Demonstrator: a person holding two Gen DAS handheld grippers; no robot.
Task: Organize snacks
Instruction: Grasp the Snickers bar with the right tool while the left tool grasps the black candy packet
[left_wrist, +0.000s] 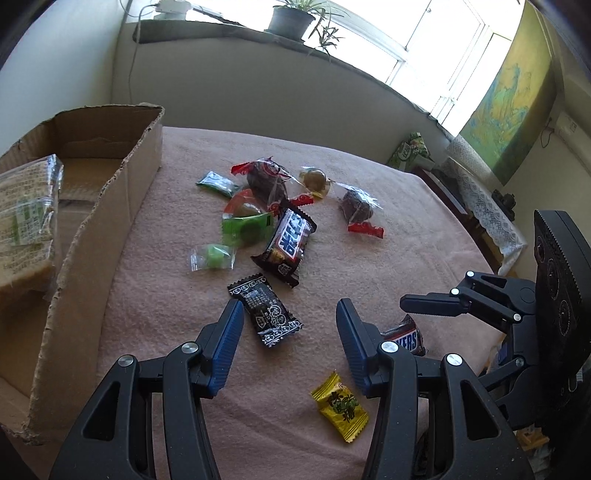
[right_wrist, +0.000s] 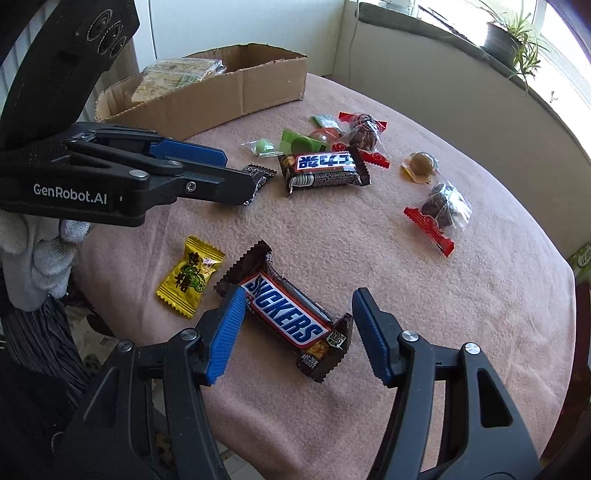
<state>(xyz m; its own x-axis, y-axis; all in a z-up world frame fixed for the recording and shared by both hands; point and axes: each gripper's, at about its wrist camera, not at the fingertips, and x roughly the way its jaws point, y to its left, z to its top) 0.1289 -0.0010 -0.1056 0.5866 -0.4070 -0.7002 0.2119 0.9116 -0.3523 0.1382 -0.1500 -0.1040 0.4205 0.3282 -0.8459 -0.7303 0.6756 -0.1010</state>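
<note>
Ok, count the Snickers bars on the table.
2: one Snickers bar between the right gripper fingers, one Chinese-label Snickers bar mid-table beside the green candies. The box may hide more.

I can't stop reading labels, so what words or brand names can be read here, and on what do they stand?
"SNICKERS": brown bar between the right gripper's blue pads.
"GenRobot.AI": side of the left gripper.
Yellow candy, black-and-white packet, second dark bar: Asian characters, not legible to me.
Small print elsewhere: too blurred.

Ahead of the left gripper (left_wrist: 290, 315) bare cloth (left_wrist: 369, 266) lies to the right of the black candy packet (left_wrist: 266, 313), while the cardboard box (left_wrist: 110, 229) walls off its left. The right gripper (right_wrist: 295, 306) straddles the Snickers bar (right_wrist: 286, 314), with the yellow candy (right_wrist: 191, 276) just left and open cloth right.
</note>
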